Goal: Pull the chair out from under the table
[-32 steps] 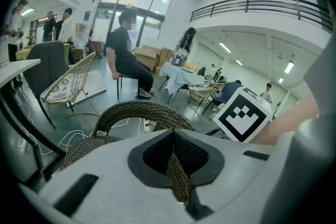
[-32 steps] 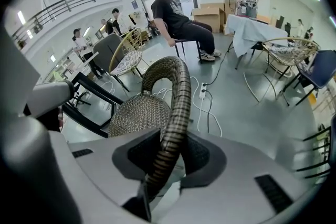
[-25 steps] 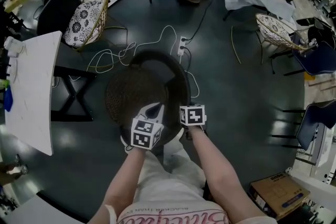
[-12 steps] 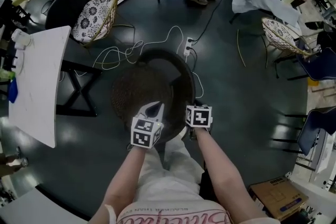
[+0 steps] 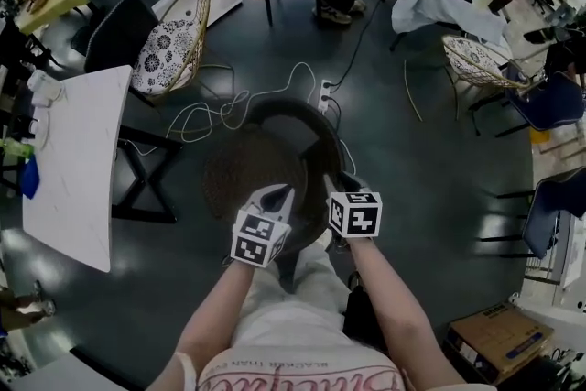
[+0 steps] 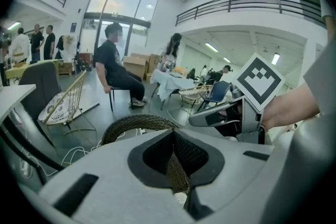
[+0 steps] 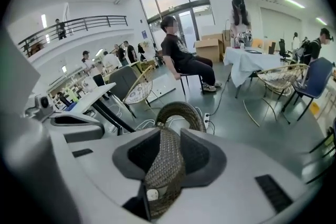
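The chair (image 5: 249, 171) stood on open floor, well apart from the white counter (image 5: 73, 169). The left claw (image 6: 176, 162) was clamped on its woven rim. The right claw (image 7: 164, 165) had just been closing and gripped the same rim. Holding the near rim with both probably kept the chair steady while it was dragged.
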The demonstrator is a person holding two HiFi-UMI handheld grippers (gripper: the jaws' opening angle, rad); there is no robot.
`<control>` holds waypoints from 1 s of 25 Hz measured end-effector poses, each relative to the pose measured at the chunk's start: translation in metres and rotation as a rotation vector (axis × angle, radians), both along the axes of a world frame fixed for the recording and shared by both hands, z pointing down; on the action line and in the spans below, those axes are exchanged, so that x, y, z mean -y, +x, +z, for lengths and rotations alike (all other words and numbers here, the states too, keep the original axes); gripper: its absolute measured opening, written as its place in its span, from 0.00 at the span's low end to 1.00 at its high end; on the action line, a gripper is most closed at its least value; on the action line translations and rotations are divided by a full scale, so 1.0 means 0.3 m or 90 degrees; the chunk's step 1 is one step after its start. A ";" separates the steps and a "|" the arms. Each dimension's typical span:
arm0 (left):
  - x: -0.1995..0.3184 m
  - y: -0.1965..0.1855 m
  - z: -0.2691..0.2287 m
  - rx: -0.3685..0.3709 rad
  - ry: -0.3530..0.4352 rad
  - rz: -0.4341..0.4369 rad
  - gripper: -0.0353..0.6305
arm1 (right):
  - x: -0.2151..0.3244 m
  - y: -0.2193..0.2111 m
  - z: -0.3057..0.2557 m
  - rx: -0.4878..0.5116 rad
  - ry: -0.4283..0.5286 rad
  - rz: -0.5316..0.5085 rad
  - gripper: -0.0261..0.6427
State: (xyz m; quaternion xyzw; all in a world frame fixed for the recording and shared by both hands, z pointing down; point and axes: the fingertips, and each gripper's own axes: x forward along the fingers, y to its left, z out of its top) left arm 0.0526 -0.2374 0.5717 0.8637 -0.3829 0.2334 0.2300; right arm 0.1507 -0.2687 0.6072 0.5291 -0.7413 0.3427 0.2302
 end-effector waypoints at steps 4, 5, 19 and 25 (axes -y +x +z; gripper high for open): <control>0.011 -0.013 -0.108 -0.013 0.049 0.024 0.06 | -0.001 -0.063 -0.177 0.043 0.057 -0.031 0.17; 0.014 -0.017 -0.138 -0.014 0.062 0.027 0.06 | -0.004 -0.074 -0.221 0.051 0.071 -0.038 0.15; -0.005 -0.005 -0.572 -0.049 0.254 0.086 0.06 | -0.119 -0.198 -0.774 0.175 0.296 -0.141 0.06; -0.028 -0.009 -0.739 -0.078 0.322 0.096 0.06 | -0.172 -0.241 -0.956 0.146 0.398 -0.162 0.05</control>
